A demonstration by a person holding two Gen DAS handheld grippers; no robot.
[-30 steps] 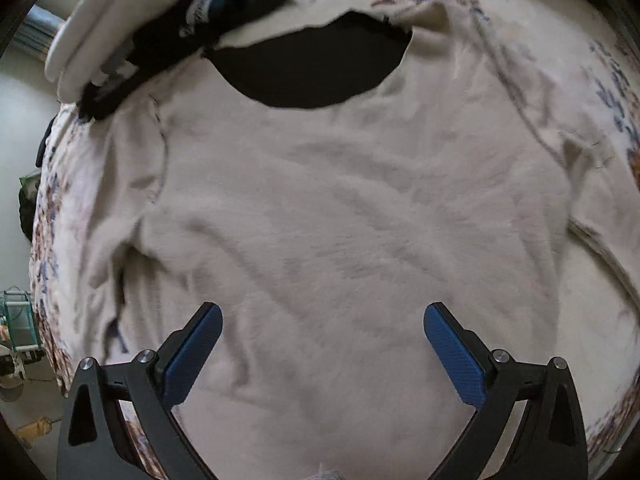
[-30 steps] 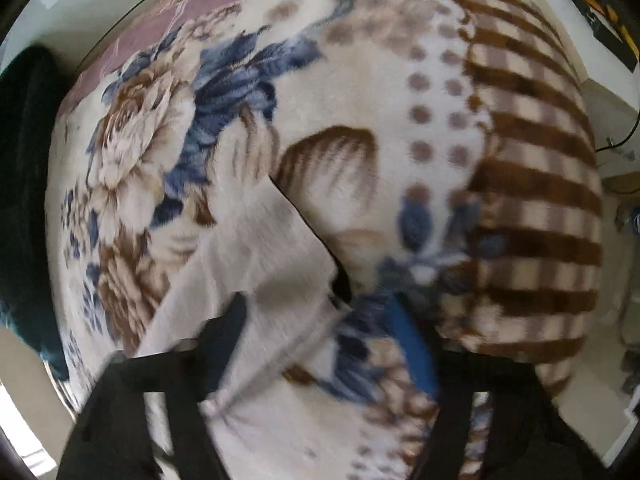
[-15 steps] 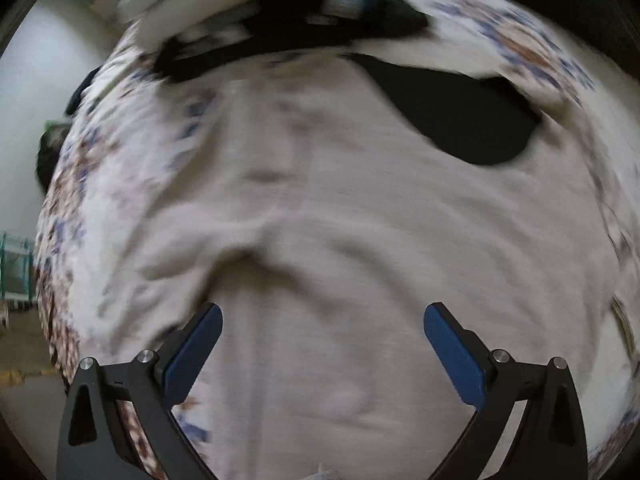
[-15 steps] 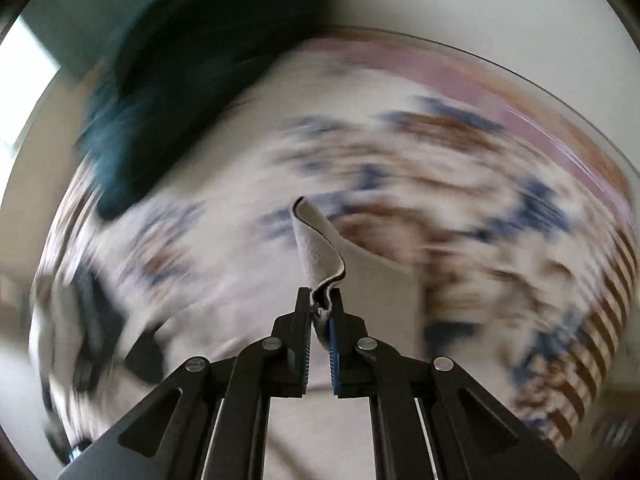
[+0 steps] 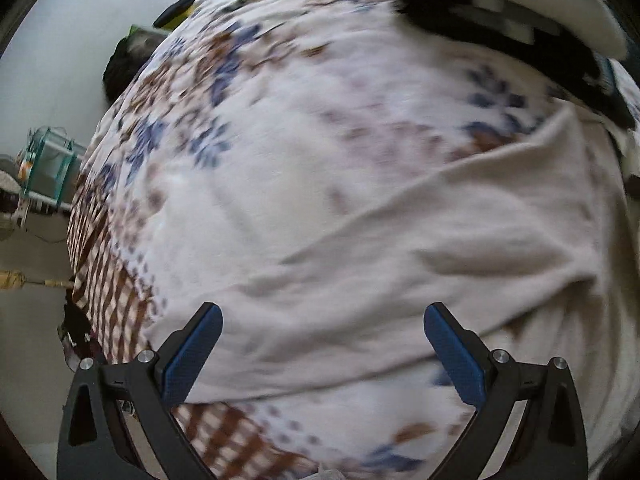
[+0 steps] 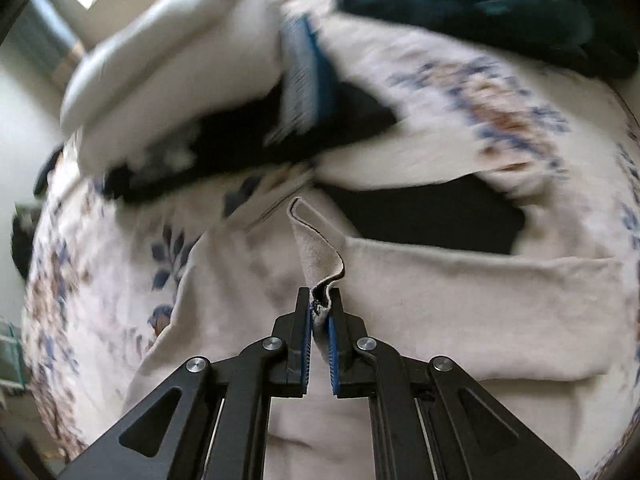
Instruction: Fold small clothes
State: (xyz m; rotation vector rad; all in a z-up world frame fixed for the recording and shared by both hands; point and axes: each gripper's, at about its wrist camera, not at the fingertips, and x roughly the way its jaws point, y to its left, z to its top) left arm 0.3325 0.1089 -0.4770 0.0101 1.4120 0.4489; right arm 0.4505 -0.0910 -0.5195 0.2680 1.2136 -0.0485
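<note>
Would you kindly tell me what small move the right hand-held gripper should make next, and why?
Probably lower the pinched sleeve end onto the beige garment and release. The right hand-held gripper is shut on that end, which hangs over the garment's body, while the left hand-held gripper is open and holds nothing.

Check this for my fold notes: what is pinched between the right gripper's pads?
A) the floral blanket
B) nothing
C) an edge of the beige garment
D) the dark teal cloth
C: the right gripper is shut on a folded edge of the beige garment.
</note>
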